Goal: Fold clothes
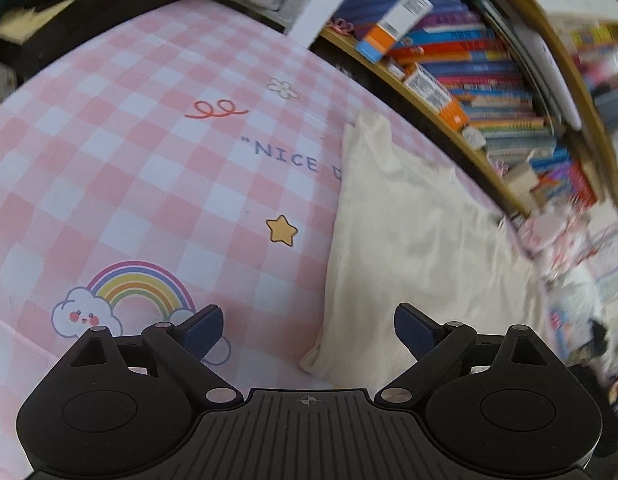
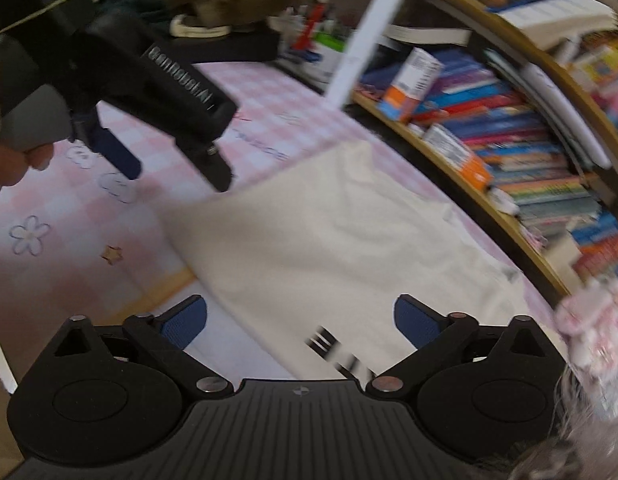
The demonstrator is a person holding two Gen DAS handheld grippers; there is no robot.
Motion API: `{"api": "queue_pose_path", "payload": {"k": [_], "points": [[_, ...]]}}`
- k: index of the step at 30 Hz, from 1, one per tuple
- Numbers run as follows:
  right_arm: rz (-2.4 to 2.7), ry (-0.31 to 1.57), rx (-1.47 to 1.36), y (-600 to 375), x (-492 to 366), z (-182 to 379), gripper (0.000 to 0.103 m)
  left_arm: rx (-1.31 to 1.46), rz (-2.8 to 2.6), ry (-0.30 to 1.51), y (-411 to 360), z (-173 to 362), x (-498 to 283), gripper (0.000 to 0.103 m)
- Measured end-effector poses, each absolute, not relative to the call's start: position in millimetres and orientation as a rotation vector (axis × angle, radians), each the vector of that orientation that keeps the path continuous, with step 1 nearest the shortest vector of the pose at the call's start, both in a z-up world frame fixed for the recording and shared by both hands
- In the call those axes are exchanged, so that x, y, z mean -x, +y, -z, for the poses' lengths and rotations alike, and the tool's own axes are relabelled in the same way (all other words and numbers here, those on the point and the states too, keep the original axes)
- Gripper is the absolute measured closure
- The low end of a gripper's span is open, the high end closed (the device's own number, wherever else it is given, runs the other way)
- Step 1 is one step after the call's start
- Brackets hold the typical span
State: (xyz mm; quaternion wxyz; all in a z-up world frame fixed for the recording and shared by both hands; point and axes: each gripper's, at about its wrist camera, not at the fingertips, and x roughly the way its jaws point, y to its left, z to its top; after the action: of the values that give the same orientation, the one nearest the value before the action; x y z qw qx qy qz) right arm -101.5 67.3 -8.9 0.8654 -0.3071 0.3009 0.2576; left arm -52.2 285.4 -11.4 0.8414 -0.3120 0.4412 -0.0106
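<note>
Pink checked sheet, printed with a rainbow and a star, covers the work surface; bookshelf runs along its far right edge. Cream garment lies flat on the right part of the sheet, its long left edge running near to far and its near corner resting just ahead of the left claw. In the right view the same garment fills the middle ground, with a dark printed mark at its near end.

Left claw: jaws spread wide, holding nothing. It hangs above the sheet, with the garment's left edge passing ahead of its right finger. In the right view the left claw sits over the garment's far left corner, apparently not touching it.

Right claw: jaws spread wide, empty, the garment's near end lying between and beyond its fingers.

Risk, judged: both views are blurred, suggesting quick motion. A hasty pinch could catch only the top layer or take sheet with cloth, skewing the fold; uneven lifts would twist the garment.
</note>
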Motion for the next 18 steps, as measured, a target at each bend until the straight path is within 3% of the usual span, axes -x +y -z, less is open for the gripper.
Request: {"api": "queue_pose_path", "payload": {"k": [3,8,14,16,18], "points": [[-0.597,0.639,0.663,86,98,11,0.003,0.740,0.024,0.934,297,16,53,0.009],[-0.709,0.639,0.727,117,92,17,0.015,0.846,0.039,0.945,308,24,53,0.009],[-0.799,0.706,0.789,145,80,28,0.053,0.864,0.064,0.932,313,23,51,0.009],[-0.802,0.730,0.775,146,75,30,0.055,0.872,0.081,0.940,313,25,50,0.009],[-0.816,0.746,0.759,145,70,30,0.065,0.886,0.100,0.953,312,29,48,0.009]]}}
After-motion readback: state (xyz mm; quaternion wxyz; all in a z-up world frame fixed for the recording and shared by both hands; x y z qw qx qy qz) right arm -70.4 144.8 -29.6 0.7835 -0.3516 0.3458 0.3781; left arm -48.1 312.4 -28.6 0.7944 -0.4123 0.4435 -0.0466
